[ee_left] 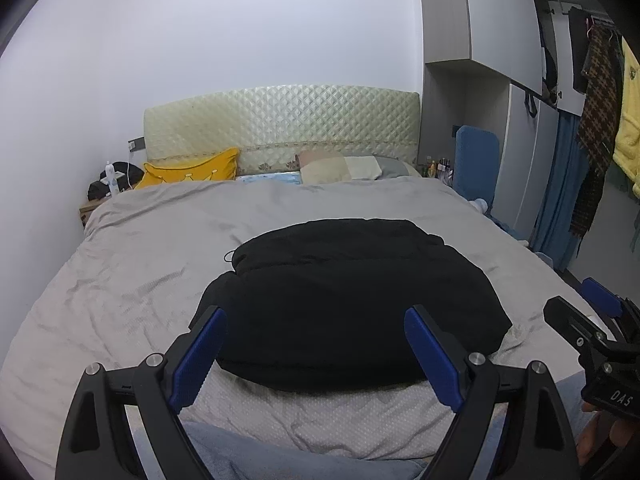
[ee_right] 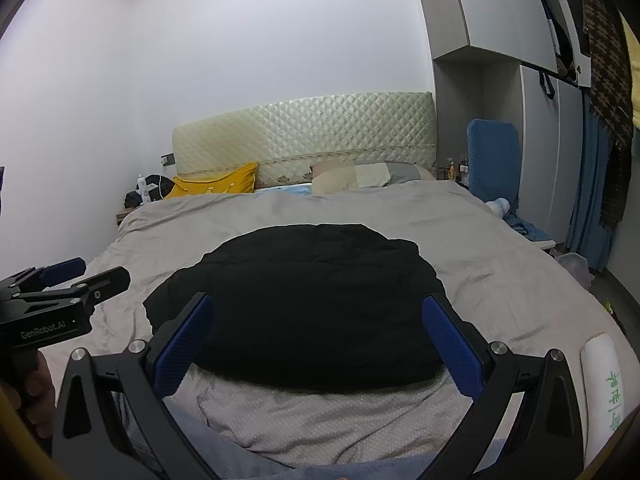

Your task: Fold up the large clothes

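Note:
A bulky black garment (ee_left: 344,300) lies folded into a compact mound on the grey bed cover (ee_left: 132,264), near the bed's foot. My left gripper (ee_left: 316,320) hovers just in front of the garment's near edge, jaws wide open with nothing between the blue pads (ee_left: 198,356). In the right wrist view the same black garment (ee_right: 296,308) lies ahead, and my right gripper (ee_right: 318,312) is also held open and apart from it. Each gripper shows at the edge of the other's view: the right gripper (ee_left: 592,316) and the left gripper (ee_right: 80,274).
A quilted cream headboard (ee_left: 280,120) backs the bed, with a yellow pillow (ee_left: 192,168) and pale pillows (ee_left: 344,166). A cluttered nightstand (ee_left: 108,192) stands at left. Wardrobe and hanging clothes (ee_left: 600,120) fill the right. A white packet (ee_right: 604,380) lies on the bed's right corner.

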Motion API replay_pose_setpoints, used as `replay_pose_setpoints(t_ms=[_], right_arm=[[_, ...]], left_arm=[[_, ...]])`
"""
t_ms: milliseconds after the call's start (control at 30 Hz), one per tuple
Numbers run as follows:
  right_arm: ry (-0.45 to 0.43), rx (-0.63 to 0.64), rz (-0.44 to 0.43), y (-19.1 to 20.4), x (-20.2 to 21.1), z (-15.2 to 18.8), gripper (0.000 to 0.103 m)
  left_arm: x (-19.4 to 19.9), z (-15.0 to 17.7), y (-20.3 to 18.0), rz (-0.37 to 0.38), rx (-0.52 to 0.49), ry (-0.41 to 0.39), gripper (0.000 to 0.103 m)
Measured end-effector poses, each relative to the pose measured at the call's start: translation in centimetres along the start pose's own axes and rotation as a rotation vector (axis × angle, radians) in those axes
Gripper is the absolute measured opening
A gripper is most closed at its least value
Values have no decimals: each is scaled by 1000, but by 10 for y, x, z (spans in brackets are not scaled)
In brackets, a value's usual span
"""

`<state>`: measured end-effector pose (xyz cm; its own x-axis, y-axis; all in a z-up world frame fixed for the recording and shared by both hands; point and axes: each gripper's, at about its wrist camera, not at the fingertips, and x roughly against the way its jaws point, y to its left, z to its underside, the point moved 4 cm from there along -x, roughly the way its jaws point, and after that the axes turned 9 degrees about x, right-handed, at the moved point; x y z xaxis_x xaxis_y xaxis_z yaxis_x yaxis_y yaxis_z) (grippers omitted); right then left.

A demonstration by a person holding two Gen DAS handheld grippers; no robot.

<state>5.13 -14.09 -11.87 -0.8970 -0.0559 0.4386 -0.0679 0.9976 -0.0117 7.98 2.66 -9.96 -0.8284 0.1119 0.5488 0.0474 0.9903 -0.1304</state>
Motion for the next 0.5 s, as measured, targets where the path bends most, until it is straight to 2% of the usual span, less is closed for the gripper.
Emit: replay_pose_setpoints(t_ms=[500], right_arm=[[14, 5, 7, 0, -4, 3, 103]], left_arm=[[-4, 0, 4, 10, 9, 20, 90]])
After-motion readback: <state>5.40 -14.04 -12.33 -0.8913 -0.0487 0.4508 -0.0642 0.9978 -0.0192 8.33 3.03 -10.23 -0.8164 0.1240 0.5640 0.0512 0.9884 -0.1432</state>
